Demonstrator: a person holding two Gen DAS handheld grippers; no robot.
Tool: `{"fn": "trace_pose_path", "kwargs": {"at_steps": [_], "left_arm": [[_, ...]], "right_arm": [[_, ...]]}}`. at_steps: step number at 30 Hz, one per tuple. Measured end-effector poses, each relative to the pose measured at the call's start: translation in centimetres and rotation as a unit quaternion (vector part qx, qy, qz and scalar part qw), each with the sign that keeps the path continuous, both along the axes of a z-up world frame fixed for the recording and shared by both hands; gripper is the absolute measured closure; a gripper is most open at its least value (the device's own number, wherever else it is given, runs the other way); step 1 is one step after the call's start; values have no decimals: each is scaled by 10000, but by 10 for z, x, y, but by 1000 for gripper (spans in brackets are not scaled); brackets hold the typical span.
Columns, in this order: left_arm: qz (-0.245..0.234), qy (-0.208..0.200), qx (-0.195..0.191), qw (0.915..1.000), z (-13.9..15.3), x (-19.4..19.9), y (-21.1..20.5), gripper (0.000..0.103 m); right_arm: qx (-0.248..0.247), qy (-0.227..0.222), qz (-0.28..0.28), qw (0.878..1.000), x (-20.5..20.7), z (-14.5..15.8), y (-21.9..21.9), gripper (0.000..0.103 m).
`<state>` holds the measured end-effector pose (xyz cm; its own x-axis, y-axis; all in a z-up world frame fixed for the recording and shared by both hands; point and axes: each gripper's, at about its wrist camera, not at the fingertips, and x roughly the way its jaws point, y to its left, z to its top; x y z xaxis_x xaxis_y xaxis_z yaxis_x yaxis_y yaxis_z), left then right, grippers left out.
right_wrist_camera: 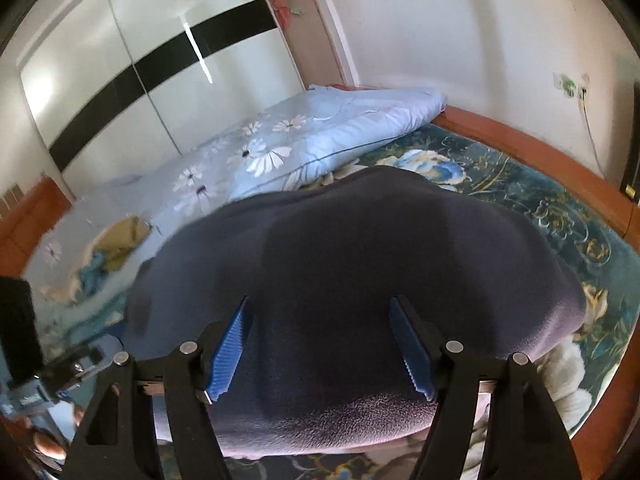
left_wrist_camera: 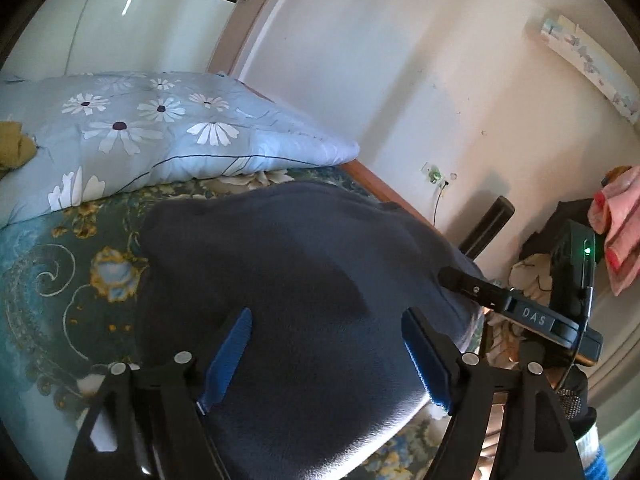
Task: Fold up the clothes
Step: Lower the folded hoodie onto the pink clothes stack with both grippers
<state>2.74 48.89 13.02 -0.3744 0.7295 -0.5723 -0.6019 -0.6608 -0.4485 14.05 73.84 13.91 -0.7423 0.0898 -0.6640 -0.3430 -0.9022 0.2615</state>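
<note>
Your left gripper [left_wrist_camera: 326,354]: jaws spread wide, nothing pinched, above dark navy garment [left_wrist_camera: 304,280]. Your right gripper [right_wrist_camera: 320,344]: jaws likewise spread, empty, over same garment [right_wrist_camera: 352,264]. Garment lies bunched on floral bedspread [right_wrist_camera: 560,208]; light-blue daisy quilt [left_wrist_camera: 152,120] beyond at 11 o'clock.

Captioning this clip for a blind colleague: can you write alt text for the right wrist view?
A dark navy fleece garment lies spread on a teal floral bedspread, with the right gripper above it, jaws open and empty. Behind it lies a light blue daisy-print quilt and a white wardrobe.
</note>
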Motion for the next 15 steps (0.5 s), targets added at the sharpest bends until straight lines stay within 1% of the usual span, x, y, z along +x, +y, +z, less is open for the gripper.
{"fn": "trace_pose_path", "kwargs": {"at_steps": [3,4,6,11,13,15], "left_arm": [[-18,129,-185,9997,-7,-1,7,21],[-18,180,-253,9995,-9,1,9,19],[2,259,-346,9991,-11,2,11,18],[52,221,-314,9992,-3,7,4,18],[113,258,-220,9994,5,12,-5,18],[215,310,-207,9991,9,17,-14,18]], "right_arm": [[341,-82,75,9994,-4,-3,-10,25],[430,-107,90,9990,-5,-3,-13,25],[531,-149,80,9984,-7,-2,-16,25],[503,-91,-87,9987,1,7,-21,25],[499,-1,-126,9987,8,13,-27,25],[604,120,-134,9980,18,21,-39,25]]}}
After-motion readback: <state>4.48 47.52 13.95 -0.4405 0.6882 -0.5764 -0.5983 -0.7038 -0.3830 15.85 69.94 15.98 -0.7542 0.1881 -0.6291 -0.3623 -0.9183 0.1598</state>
